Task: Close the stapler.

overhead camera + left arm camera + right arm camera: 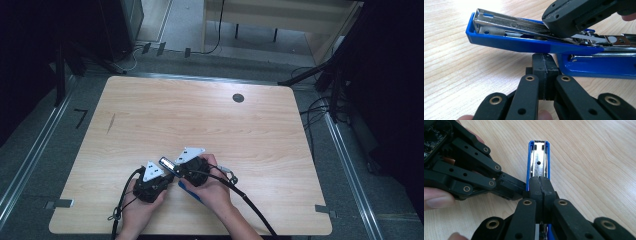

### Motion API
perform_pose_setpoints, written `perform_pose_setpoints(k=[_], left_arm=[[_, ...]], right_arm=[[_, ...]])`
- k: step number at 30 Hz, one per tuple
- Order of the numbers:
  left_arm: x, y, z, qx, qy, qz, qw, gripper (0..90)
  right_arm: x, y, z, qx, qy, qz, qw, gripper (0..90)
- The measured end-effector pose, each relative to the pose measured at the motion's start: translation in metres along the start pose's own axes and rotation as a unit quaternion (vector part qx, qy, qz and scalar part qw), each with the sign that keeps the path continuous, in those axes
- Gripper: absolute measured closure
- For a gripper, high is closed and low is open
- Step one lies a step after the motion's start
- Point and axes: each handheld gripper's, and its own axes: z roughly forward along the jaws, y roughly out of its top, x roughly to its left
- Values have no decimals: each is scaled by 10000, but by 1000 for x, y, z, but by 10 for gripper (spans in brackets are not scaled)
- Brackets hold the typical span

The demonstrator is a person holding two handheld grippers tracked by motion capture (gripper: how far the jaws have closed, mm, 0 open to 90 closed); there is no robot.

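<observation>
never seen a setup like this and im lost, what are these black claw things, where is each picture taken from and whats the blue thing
No robot arm here: a person sits at a wooden table and holds a hand tool with two black jaws in each hand. The high view looks down from above; the left gripper and right gripper meet near the table's front edge. The other two pictures come from cameras riding on the grippers, looking along their own jaws. The blue thing is a stapler, opened so its metal staple channel shows. In the left gripper view, the left gripper sits shut just beside the stapler's blue arm. The right gripper, also shut, presses its tips onto the metal channel. Neither one clamps the stapler.
</observation>
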Motion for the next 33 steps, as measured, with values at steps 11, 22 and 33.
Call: perform_pose_setpoints(k=[11,22,33], left_arm=[[-2,0,-4,-317,-31,-81,9995,900],[-4,-1,-4,-456,-65,-29,9989,900],[-3,-2,-5,-528,-156,-69,9985,900]], right_arm=[[1,0,-9,-116,-21,-22,9999,900],[2,-1,-19,-183,-52,-36,9998,900],[3,0,-21,-155,-66,21,9999,900]])
